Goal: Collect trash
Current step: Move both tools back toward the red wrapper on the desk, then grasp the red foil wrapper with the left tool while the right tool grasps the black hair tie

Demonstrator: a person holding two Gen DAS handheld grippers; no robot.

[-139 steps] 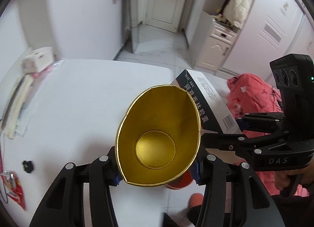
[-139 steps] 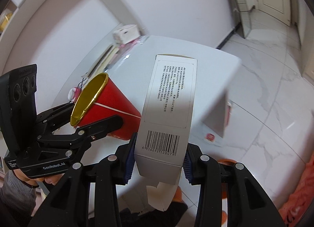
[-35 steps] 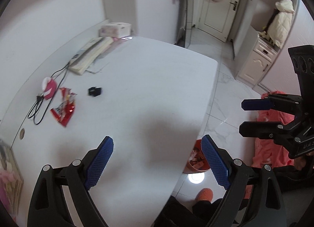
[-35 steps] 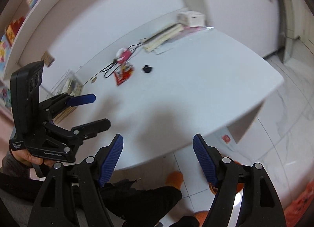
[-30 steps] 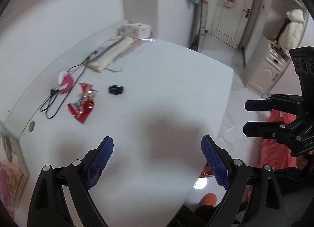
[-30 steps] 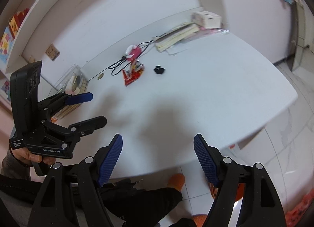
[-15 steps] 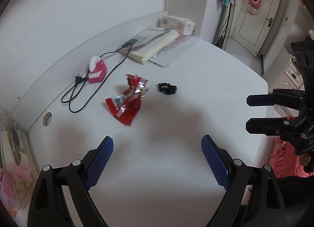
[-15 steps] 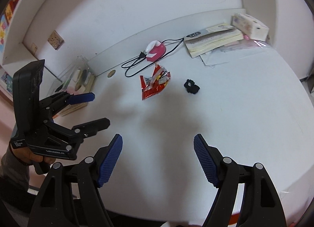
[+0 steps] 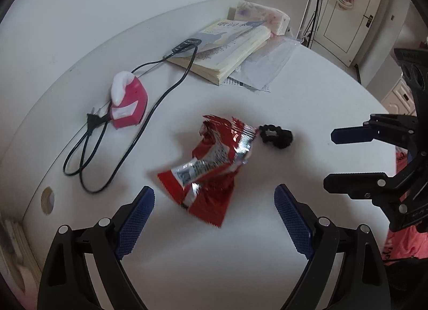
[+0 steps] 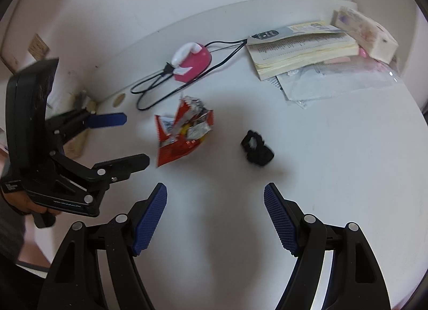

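A: Both cameras have swung from the desk edge and floor onto the desktop; the gold-lined cup and printed box held earlier are gone from the jaws.

B: Grip state?

A: Left hand-held gripper [image 9: 214, 212] spread wide, nothing held. Right hand-held gripper [image 10: 215, 209] likewise wide and empty, hovering over the white desk [image 10: 334, 176].

B: Trash?

A: Crumpled red snack wrapper [image 9: 211, 165] lies flat on the desk, just ahead of the left fingertips, roughly centred between them. Black hair scrunchie [image 10: 256, 149] just beside it, ahead of the right gripper.

B: Farther back?

A: Pink charger [image 9: 128, 101] with looped black cable [image 9: 101, 154], then an open book [image 9: 227, 47] over papers, tissue pack [image 10: 366, 34] at the wall.
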